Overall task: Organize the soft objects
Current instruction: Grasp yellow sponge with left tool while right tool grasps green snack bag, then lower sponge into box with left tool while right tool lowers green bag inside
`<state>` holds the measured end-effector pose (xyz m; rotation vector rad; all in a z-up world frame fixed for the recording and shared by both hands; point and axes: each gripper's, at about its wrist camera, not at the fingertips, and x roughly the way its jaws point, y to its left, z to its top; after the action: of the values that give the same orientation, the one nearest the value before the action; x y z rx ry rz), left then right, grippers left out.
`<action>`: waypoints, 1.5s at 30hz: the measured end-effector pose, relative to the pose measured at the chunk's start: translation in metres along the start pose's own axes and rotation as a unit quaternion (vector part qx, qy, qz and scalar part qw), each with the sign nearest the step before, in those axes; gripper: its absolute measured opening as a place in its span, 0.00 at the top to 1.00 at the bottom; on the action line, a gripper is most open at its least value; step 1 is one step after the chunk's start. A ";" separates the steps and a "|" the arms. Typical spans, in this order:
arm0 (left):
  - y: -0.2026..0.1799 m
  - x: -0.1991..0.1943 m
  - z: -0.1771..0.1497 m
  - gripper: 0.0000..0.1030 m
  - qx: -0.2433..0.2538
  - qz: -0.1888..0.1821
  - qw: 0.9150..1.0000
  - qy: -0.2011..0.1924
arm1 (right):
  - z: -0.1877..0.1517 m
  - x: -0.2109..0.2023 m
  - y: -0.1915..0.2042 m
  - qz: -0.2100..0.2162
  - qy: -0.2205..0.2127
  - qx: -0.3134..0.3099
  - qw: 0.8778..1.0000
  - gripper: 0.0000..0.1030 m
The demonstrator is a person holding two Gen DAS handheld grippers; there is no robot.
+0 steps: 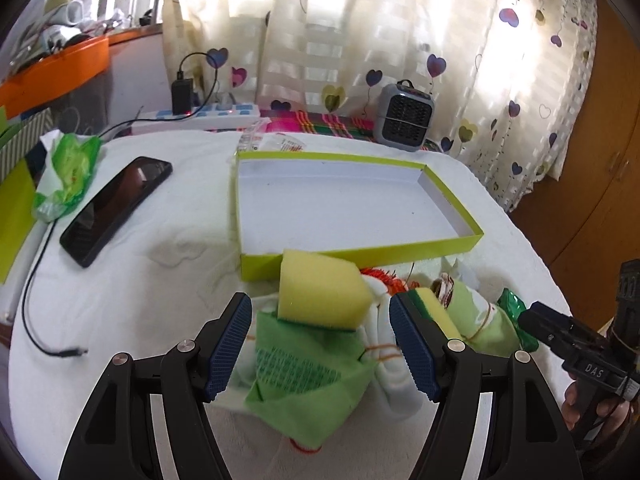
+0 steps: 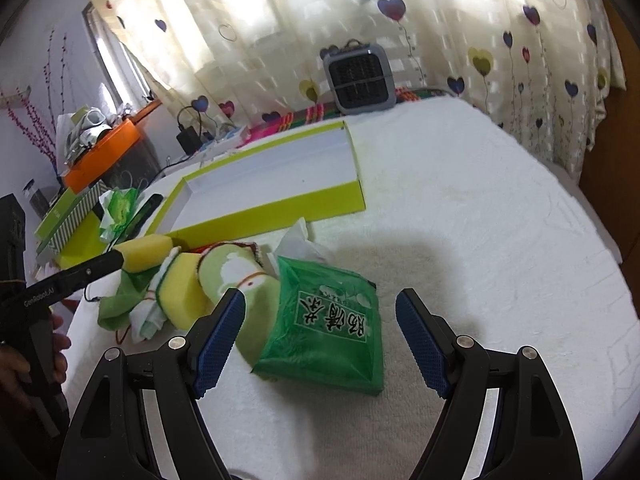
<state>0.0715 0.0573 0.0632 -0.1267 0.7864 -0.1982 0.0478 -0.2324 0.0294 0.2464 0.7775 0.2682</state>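
The counter, draped in a white towel-like cover with a nubby pile, is carrying everything; that pile is likely giving some grip under light things.

The tray, a shallow cardboard lid with lime outer walls and a white floor, is lying empty at the middle of the counter, just behind the pile of soft things. Its thin walls are looking stiff but easy to nudge or crush.

The tissue pack, a glossy green plastic sleeve with printed characters and white tissue poking out of its far end, is lying flat in front of the right gripper, whose jaws are spread wide above it and touching nothing. I am judging it light, squashy and slippery; a pinch across its short width should hold better than one on a corner.

The green cloth is lying crumpled among pale rolled fabric tied with orange thread. It is limp and will be trailing and snagging its neighbours if lifted by one edge, so a bunched fold is the better hold.

The sponge, a yellow open-pored foam block, is sitting on top of the cloth, just in front of the tray's near wall. The left gripper is hovering with its jaws spread either side of it, not yet pressing. It is looking very light and springy; squeezing its two flat sides should be enough.

A second sponge, yellow with a dark green scouring face, is lying wedged in the pile beside the rolled fabric.
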 end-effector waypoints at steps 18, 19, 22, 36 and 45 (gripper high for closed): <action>0.001 0.032 0.015 0.32 0.021 0.026 0.999 0.020 | 0.003 0.025 -0.017 0.025 0.044 0.046 0.998 0.24; 0.000 0.032 0.015 0.34 0.022 0.025 0.999 0.019 | 0.003 0.025 -0.016 0.026 0.044 0.046 0.998 0.24; -0.001 0.032 0.016 0.40 0.023 0.017 0.999 0.019 | 0.003 0.025 -0.017 0.029 0.043 0.044 0.998 0.25; 0.004 0.027 0.016 0.52 0.005 0.000 1.000 0.008 | 0.002 0.025 -0.019 0.065 0.049 0.057 0.995 0.44; 0.007 0.020 0.017 0.52 -0.002 -0.004 1.000 -0.002 | 0.002 0.019 -0.017 0.078 0.042 0.055 0.995 0.51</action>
<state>0.0984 0.0605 0.0604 -0.1336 0.7826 -0.2033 0.0650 -0.2423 0.0130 0.4033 0.8587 0.3864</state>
